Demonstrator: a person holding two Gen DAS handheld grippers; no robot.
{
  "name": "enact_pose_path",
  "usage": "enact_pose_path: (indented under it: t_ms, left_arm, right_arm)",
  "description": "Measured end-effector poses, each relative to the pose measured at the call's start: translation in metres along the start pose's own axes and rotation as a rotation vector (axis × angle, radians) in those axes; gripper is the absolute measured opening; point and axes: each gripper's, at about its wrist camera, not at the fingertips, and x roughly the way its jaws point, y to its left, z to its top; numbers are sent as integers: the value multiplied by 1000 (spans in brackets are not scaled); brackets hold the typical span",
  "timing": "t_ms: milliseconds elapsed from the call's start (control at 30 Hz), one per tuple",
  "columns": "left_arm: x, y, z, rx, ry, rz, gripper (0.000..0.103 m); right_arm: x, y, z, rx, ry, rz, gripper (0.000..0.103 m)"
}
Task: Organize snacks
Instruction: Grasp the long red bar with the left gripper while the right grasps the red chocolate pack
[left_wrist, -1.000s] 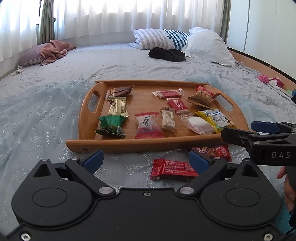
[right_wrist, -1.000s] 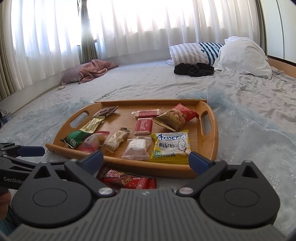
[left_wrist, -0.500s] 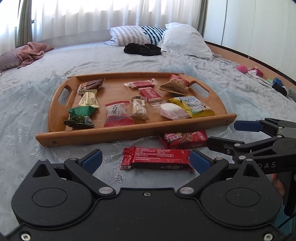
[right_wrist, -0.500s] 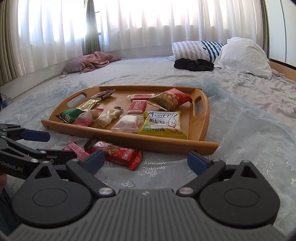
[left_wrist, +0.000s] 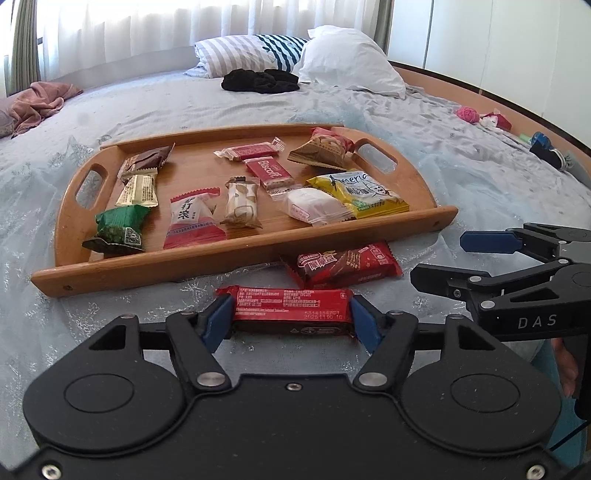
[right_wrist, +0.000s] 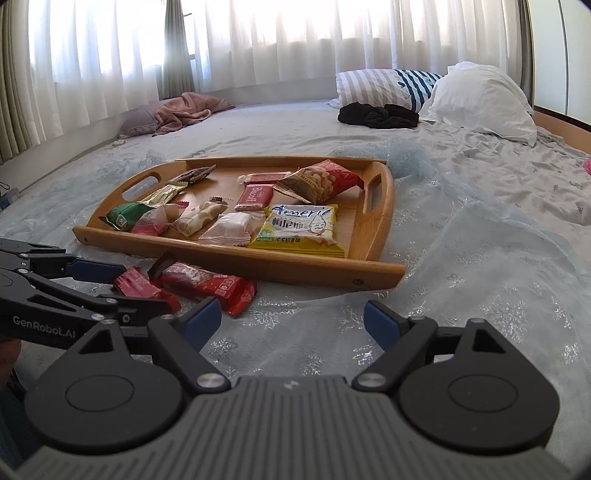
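A wide bed (left_wrist: 424, 140) with a pale blue, snowflake-patterned cover fills the room, lit by white curtains (right_wrist: 280, 40) along the far wall. Striped and white pillows (left_wrist: 347, 55) lie at its head beside a heap of black cloth (left_wrist: 258, 81), and a pink blanket (right_wrist: 184, 110) is bunched near the window.

A wooden tray (left_wrist: 236, 254) rests on the bed, holding about ten wrapped snacks. Small coloured things at the bed's far right edge are too small to make out.

Just in front of the tray's near rim lie two red bars. The nearer red snack bar (left_wrist: 291, 310) lies crosswise to the left claw (left_wrist: 291, 321), its long axis running left to right, printed back side up. That claw's jaws are closing, the blue pads at the bar's two ends; whether they press yet is hard to tell. The second red bar (left_wrist: 343, 264) lies just beyond, angled slightly, partly hidden by the left claw in the right wrist view.

The right claw (right_wrist: 291, 325) hangs spread over bare cover, jaws closing, nothing between them.
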Motion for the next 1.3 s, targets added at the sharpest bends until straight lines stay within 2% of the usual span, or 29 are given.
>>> enact_pose_path:
  t_ms: [200, 267, 567, 733, 967, 1300]
  left_arm:
    - [-14, 9, 2, -20, -11, 2, 64]
    - [-18, 13, 4, -38, -15, 21, 64]
    - [-33, 40, 6, -115, -40, 100, 64]
    - [-37, 50, 5, -163, -47, 93, 64]
    - [-45, 56, 1, -179, -62, 101, 64]
    - [-50, 66, -1, -211, -77, 129, 64]
  right_arm:
    - [6, 9, -1, 7, -3, 7, 94]
    - [8, 14, -1, 25, -9, 14, 103]
    - [14, 38, -3, 70, -48, -7, 103]
    - [20, 55, -1, 56, -64, -29, 103]
    - [36, 73, 4, 48, -70, -91, 103]
    - [45, 80, 5, 65, -62, -112, 102]
